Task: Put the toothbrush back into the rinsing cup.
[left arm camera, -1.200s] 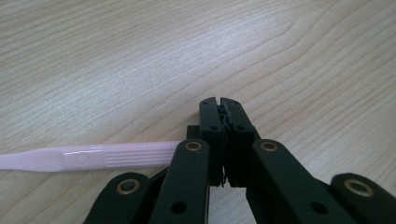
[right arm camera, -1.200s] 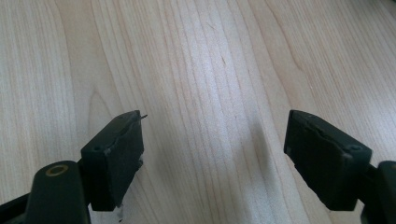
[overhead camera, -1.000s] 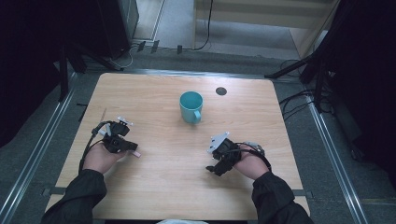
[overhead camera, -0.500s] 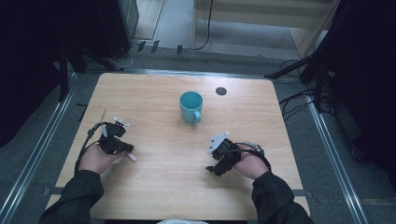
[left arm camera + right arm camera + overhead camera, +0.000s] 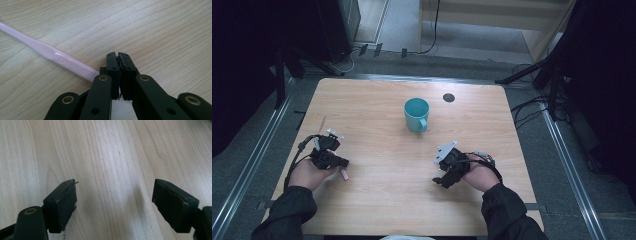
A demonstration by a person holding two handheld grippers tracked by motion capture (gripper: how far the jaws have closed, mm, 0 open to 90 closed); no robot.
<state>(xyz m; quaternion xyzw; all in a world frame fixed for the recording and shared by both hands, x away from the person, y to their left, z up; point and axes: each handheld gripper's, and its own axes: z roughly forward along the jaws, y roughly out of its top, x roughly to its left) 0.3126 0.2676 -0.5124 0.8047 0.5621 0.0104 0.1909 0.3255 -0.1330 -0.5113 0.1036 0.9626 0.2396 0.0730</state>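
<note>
High view, entries from left to right.

1. Left tongs (image 5: 337,161), held low over the near left part of the light wood-grain worktop (image 5: 377,100). Left gripper view: the tongs (image 5: 118,56) are together, pad against pad, and nothing can be seen between the tips.

2. Slim pale pink plastic handle with a ribbed grip section (image 5: 55,53), probably a toothbrush. It lies flat on the worktop. It runs in slantwise from the far left, and its ribbed part passes beside and under the left jaw. In the high view, one pink end (image 5: 344,173) sticks out just beside the tongs. Whether the handle is pinched lower down cannot be told, but it appears to lie outside the pads.

3. Teal ceramic mug with a handle (image 5: 417,114), upright, mid-worktop, well apart from both hands. A small round black mark (image 5: 448,97) lies behind it to the right.

4. Right tongs (image 5: 443,181), near right. Right gripper view: these tongs (image 5: 115,192) stand wide apart over bare wood and hold nothing.

Handling note (judgement): the step in hand looks like taking up the pink handle. To do it well, part the left tongs and set them astride the ribbed section. Close squarely across the handle's width, then lift it level so the thin end does not swing or drag.
</note>
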